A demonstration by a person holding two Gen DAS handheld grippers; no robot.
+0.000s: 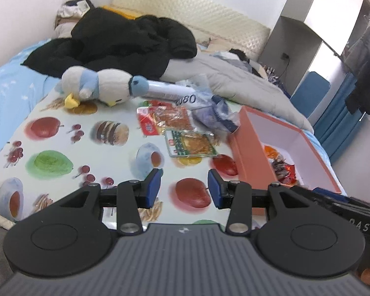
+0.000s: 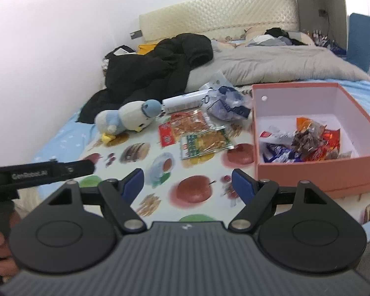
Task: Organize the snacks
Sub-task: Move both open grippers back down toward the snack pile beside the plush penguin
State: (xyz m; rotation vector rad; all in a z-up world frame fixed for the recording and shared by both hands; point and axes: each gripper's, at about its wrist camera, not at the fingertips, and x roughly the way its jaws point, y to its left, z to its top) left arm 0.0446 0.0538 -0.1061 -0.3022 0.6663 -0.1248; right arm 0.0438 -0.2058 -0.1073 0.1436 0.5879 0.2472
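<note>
Beyond my released, empty left gripper (image 1: 184, 188) and right gripper (image 2: 188, 186) lay two flat clear-plastic snack packets (image 2: 206, 143); right, I logged a salmon-pink cardboard box (image 2: 318, 172).

The fruit-printed sheet (image 2: 125, 153) on the bed looks like smooth, faintly shiny plastic cloth. At its twelve o'clock edge the plush penguin (image 2: 128, 120) is soft, matt fleece, and the black jacket (image 2: 155, 66) behind is puffy matt fabric. The red snack packet (image 2: 185, 125) and green snack packet (image 2: 204, 143) are glossy crinkled film. At three o'clock the pink box (image 2: 318, 170) is matt cardboard with a white paper lining. Both grippers' fingers (image 1: 153, 187) carry matt blue rubbery pads on smooth black plastic, with bright metal pins.
</note>
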